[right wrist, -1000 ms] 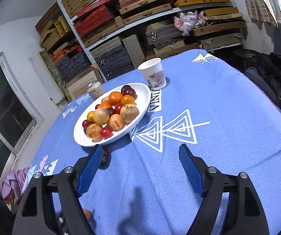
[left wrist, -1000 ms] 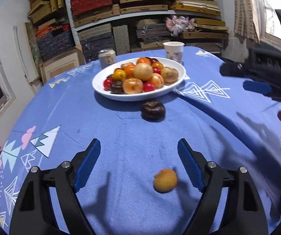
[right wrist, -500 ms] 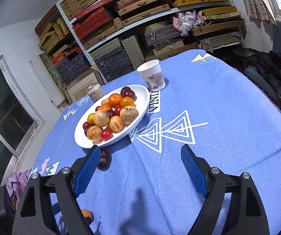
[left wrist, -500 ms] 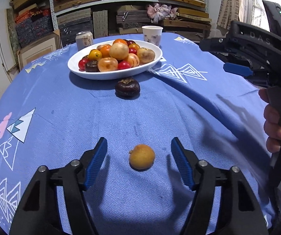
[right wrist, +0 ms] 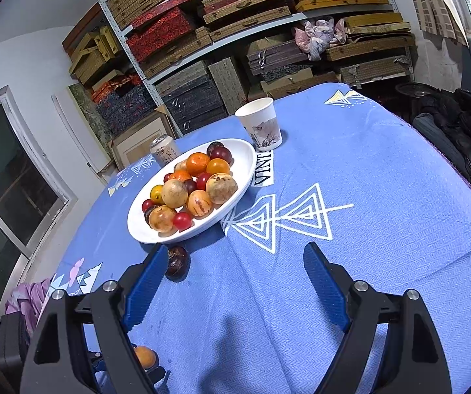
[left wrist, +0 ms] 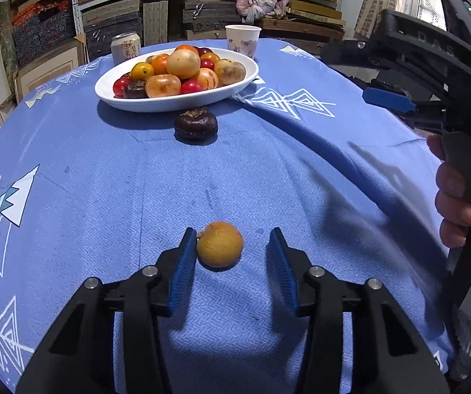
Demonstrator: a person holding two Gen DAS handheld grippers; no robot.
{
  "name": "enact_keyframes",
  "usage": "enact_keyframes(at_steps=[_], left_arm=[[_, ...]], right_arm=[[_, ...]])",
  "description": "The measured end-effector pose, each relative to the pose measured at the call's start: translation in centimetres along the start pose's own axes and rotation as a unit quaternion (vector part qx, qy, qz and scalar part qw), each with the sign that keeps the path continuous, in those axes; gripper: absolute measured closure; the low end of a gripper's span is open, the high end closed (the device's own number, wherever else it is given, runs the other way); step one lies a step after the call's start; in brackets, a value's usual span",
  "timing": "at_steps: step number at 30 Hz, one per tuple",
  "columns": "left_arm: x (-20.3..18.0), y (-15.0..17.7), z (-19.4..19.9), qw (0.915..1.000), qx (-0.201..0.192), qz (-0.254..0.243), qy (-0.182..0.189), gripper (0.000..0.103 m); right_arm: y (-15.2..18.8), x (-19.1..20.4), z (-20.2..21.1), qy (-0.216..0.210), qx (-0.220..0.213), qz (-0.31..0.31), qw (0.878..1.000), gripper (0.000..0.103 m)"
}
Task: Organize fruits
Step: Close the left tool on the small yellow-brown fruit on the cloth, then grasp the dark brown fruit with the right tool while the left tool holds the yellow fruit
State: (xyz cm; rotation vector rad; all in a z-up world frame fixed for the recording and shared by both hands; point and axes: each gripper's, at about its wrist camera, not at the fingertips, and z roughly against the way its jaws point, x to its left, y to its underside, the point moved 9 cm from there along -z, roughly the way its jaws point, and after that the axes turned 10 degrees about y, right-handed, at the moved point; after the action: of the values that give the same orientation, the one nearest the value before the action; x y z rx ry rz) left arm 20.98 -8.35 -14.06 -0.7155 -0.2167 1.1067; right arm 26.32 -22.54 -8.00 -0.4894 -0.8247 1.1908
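A small round yellow-orange fruit [left wrist: 220, 244] lies on the cloth between the left jaws, touching the left pad

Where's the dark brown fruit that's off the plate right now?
The dark brown fruit lies on the blue tablecloth just before the white plate, centre in the left wrist view.

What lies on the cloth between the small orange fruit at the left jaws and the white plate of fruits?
In the left wrist view, one dark brown fruit lies between the orange fruit and the white plate, just before the plate; otherwise only blue tablecloth.
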Motion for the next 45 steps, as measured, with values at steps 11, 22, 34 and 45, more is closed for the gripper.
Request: enact_keyframes(at_steps=[11,22,34,45], left_arm=[[0.7,0.0,0.0,0.9999,0.002,0.010,-0.005,0.075],[5.1,-3.9,3.3,0.9950,-0.064,0.002,-0.077,0.075],[14.2,-5.5,2.4,0.9861,-0.075,0.109,-0.100,0.075],[13.6,-5.5,1.8,0.9872,-0.073,0.099,-0.102,0.075]], right_arm=[[0.4,0.2,-0.3,0.001,0.005,0.008,1.000,0.018],[1.7,2.8,-0.5,0.007,-0.003,0.086,0.996,0.018],[4.8,11.5,-6.6,0.051,0.060,0.235,0.969,0.025],[5.3,11.9,-10.3,0.057,0.094,0.223,0.969,0.047]])
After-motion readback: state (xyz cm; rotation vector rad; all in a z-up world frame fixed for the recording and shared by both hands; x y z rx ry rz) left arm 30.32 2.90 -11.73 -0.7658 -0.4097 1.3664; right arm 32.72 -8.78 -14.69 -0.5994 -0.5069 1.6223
